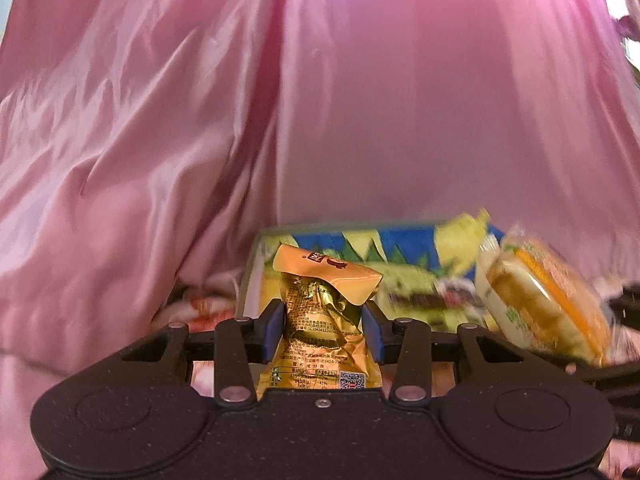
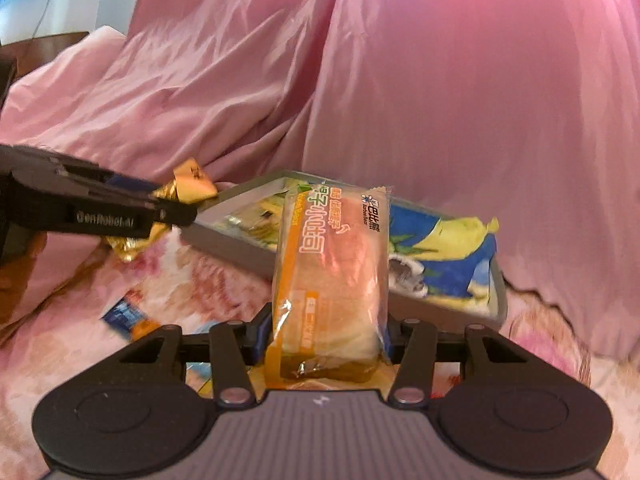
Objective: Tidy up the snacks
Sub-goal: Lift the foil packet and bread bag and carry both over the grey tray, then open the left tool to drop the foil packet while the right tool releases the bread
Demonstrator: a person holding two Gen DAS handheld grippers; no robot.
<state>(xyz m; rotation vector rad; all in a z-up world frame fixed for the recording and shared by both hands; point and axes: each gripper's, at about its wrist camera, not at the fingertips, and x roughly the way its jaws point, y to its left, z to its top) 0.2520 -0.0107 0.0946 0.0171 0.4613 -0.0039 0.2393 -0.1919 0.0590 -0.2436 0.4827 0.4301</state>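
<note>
My left gripper is shut on a gold foil snack packet, which stands upright between its blue pads, lifted above the floral cloth. From the right wrist view the same left gripper comes in from the left with the gold packet at its tip, near the tray's left corner. My right gripper is shut on an orange-and-clear wrapped bread sandwich. This sandwich shows blurred at the right of the left wrist view. A grey tray behind both holds a blue and yellow snack bag.
Pink satin cloth hangs as a backdrop behind the tray. A floral cloth covers the surface. A small blue and orange packet lies on it, left of my right gripper. A dark wooden piece sits far left.
</note>
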